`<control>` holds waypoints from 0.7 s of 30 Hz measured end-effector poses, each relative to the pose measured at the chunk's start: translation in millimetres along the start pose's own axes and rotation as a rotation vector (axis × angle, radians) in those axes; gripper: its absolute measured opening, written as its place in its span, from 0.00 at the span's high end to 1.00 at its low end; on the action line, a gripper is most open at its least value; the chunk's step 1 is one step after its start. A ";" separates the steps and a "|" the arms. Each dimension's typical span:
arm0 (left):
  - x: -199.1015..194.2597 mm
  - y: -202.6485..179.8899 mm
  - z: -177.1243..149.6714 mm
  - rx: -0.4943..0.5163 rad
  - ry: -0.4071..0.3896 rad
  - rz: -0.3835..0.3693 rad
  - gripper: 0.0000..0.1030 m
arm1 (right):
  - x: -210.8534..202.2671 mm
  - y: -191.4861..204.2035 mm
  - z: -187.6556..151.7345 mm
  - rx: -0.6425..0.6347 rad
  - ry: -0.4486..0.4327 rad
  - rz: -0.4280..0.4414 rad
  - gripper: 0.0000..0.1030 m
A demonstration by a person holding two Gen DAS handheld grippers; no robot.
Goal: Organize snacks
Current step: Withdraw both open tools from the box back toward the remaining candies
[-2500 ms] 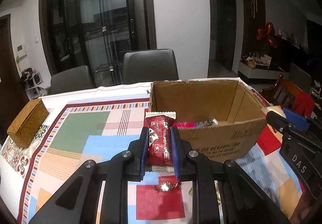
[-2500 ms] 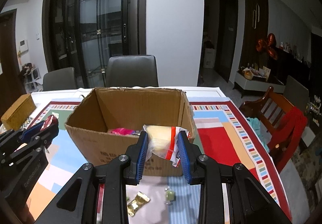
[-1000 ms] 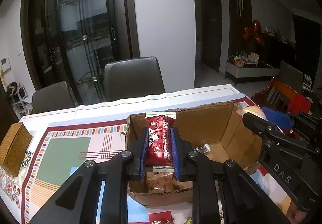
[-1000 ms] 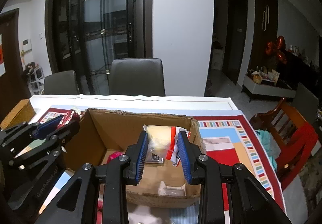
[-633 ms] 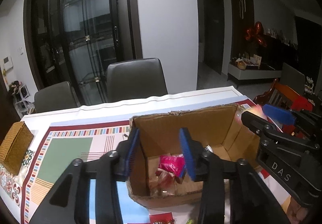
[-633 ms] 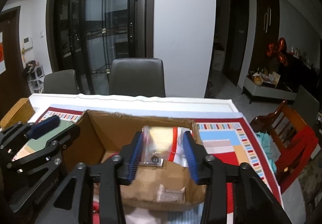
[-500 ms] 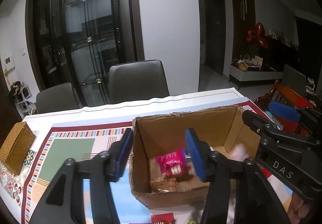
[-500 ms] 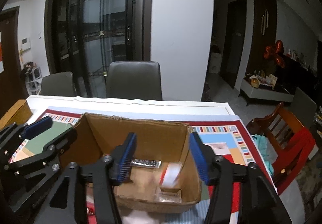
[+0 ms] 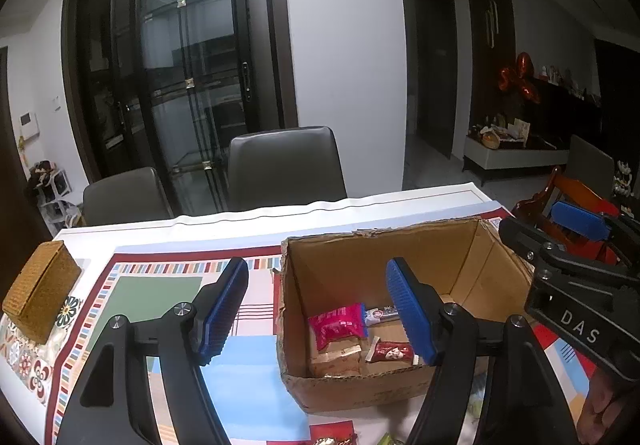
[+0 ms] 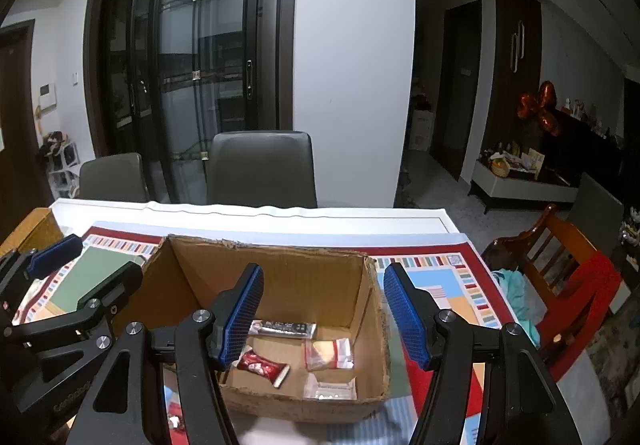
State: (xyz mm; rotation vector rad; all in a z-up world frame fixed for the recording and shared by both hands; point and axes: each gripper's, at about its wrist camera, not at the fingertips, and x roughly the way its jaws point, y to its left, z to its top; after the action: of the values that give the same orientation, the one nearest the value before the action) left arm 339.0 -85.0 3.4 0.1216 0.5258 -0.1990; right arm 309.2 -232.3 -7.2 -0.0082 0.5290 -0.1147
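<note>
Both claws, left claw and right claw, gape empty (snacks partly hidden).

We see the cardboard box at lower centre of the left wrist frame, on the surface. In it lie a snack bar, a clear bag to its right and a long packet behind both. A woven box sits far left. Two chairs stand behind the surface. Left tool and right tool both hang over the box, jaws spread.
</note>
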 end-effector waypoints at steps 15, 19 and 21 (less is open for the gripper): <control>-19.4 4.2 -6.2 0.002 -0.018 0.009 0.31 | -17.3 -2.2 -4.2 0.019 -0.005 -0.017 0.38; -23.7 4.9 -9.9 0.003 -0.020 0.009 0.31 | -23.4 -1.5 -6.6 0.023 -0.007 -0.028 0.38; -25.0 4.8 -11.4 0.004 -0.021 0.010 0.31 | -25.3 -1.7 -7.9 0.028 -0.006 -0.033 0.38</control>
State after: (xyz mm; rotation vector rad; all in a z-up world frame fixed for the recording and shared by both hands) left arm 313.4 -74.5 6.6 0.1263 0.5040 -0.1915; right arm 283.4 -230.9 -1.2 0.0095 0.5212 -0.1542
